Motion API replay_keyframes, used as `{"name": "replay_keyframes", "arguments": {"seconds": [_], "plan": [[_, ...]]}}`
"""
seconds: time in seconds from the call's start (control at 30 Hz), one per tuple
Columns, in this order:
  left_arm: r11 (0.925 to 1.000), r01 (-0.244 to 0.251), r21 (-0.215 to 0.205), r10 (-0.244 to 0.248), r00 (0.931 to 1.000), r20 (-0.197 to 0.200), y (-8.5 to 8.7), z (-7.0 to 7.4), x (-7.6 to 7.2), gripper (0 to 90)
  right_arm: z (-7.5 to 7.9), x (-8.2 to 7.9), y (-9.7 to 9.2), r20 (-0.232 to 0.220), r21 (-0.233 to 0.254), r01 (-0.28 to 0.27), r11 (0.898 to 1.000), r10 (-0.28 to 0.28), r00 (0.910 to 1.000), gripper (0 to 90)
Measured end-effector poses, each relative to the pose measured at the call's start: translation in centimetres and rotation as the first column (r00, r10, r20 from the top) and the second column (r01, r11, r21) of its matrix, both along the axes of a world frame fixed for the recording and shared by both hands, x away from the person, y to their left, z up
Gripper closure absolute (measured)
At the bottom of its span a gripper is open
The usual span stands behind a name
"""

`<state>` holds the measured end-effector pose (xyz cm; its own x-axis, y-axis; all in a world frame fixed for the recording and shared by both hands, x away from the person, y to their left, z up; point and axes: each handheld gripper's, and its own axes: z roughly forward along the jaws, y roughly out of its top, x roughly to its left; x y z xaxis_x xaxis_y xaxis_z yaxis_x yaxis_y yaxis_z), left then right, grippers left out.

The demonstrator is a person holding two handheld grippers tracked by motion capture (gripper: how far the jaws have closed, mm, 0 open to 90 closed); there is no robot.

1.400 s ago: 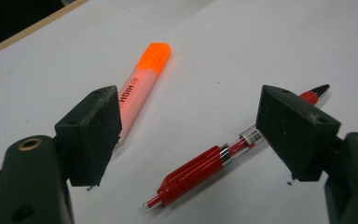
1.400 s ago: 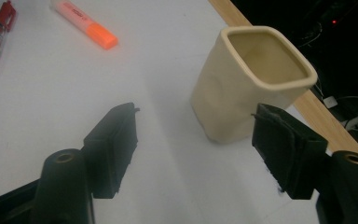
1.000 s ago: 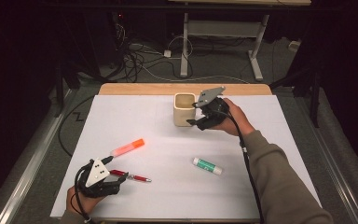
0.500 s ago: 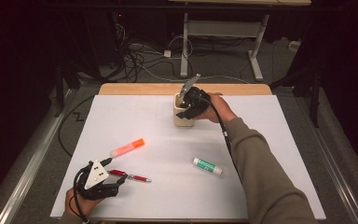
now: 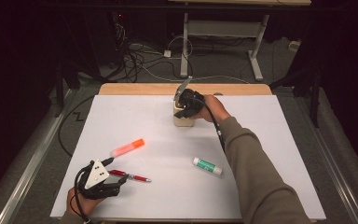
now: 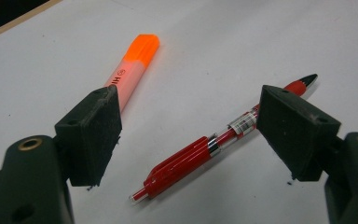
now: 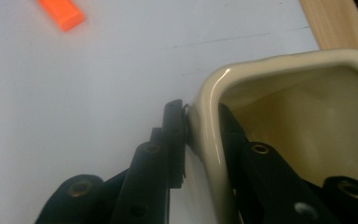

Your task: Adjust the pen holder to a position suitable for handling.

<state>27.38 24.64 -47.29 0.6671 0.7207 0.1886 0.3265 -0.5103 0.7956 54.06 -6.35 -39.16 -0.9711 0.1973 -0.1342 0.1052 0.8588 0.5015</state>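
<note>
White-topped desk (image 5: 135, 121). Cream glazed square ceramic cup (image 5: 183, 118) stood at its 12 o'clock: rigid, slick, breakable, probably weighty. Right gripper (image 7: 204, 135), jaws just closing, pinched the cup's wall, one inside. Left gripper (image 6: 189, 128) jaws wide over red pen (image 6: 200, 156).

The right arm stretches far forward across the tabletop (image 5: 279, 140), sleeve covering the forearm, hand wrapped round the right tool (image 5: 185, 103) at the far middle. Its jaws have just been closing and now pinch one wall of the cream cup (image 7: 279, 70), one jaw outside, one inside. The left tool (image 5: 114, 169) rests low at the near left corner, jaws spread wide, hand behind it
</note>
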Motion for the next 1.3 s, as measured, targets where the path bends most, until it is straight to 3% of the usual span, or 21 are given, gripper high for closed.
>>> {"name": "replay_keyframes", "arguments": {"seconds": [0.1, 0.33, 0.37, 0.43, 0.63, 0.67, 0.8, 0.87, 1.0, 1.07, 1.3], "plan": [[1.0000, 0.000, -0.003, 0.000, 1.0000, -0.004, 0.0, -0.1, 0.1, 21.6, 0.1, -0.2, -0.1, -0.019, -0.002, -0.016, 1.000, 0.016, 0.9997, 83.7], [1.0000, 0.006, 0.004, -0.006, 1.0000, -0.003, -0.1, -0.1, 0.0, 21.7, 0.7, -0.6, -0.6, -0.016, -0.042, -0.043, 0.998, 0.042, 0.9990, 84.5], [1.0000, 0.004, 0.004, -0.004, 1.0000, 0.000, -0.1, 0.0, 0.0, 21.6, 0.8, -0.8, -0.7, -0.045, -0.040, -0.061, 0.997, 0.060, 0.9972, 84.4], [1.0000, 0.003, -0.003, -0.003, 1.0000, 0.004, -0.1, 0.0, 0.0, 21.7, 0.8, -1.0, -0.7, -0.056, -0.040, -0.072, 0.997, 0.069, 0.9960, 84.4], [0.9999, 0.008, 0.007, -0.008, 1.0000, 0.001, -0.1, 0.0, 0.0, 21.6, 0.9, -3.3, -0.5, -0.065, -0.071, -0.110, 0.991, 0.105, 0.9923, 84.4], [0.9999, 0.008, 0.007, -0.008, 1.0000, 0.001, -0.1, 0.0, 0.0, 21.7, 1.0, -3.8, -0.6, -0.090, -0.063, -0.123, 0.990, 0.117, 0.9890, 84.4], [1.0000, 0.006, 0.006, -0.006, 1.0000, 0.004, -0.2, 0.1, -0.1, 21.7, 1.1, -5.6, -0.2, -0.082, -0.099, -0.144, 0.985, 0.136, 0.9874, 84.4], [0.9999, 0.007, 0.008, -0.007, 1.0000, 0.003, -0.2, 0.2, -0.1, 21.7, 1.1, -6.3, 0.0, -0.097, -0.097, -0.150, 0.984, 0.141, 0.9853, 84.3], [0.9998, 0.013, 0.012, -0.013, 0.9998, 0.014, -0.1, 0.3, -0.2, 21.7, 1.0, -7.9, 0.4, -0.084, -0.114, -0.172, 0.979, 0.163, 0.9830, 84.2], [1.0000, 0.006, 0.006, -0.006, 1.0000, 0.000, -0.2, 0.3, -0.2, 21.6, 1.0, -8.4, 0.5, -0.087, -0.115, -0.158, 0.981, 0.148, 0.9852, 84.2], [0.9994, 0.022, 0.026, -0.022, 0.9995, 0.021, -0.5, 0.5, -0.3, 21.6, 1.1, -8.6, 0.3, -0.071, -0.113, -0.121, 0.986, 0.114, 0.9910, 81.0]]}}
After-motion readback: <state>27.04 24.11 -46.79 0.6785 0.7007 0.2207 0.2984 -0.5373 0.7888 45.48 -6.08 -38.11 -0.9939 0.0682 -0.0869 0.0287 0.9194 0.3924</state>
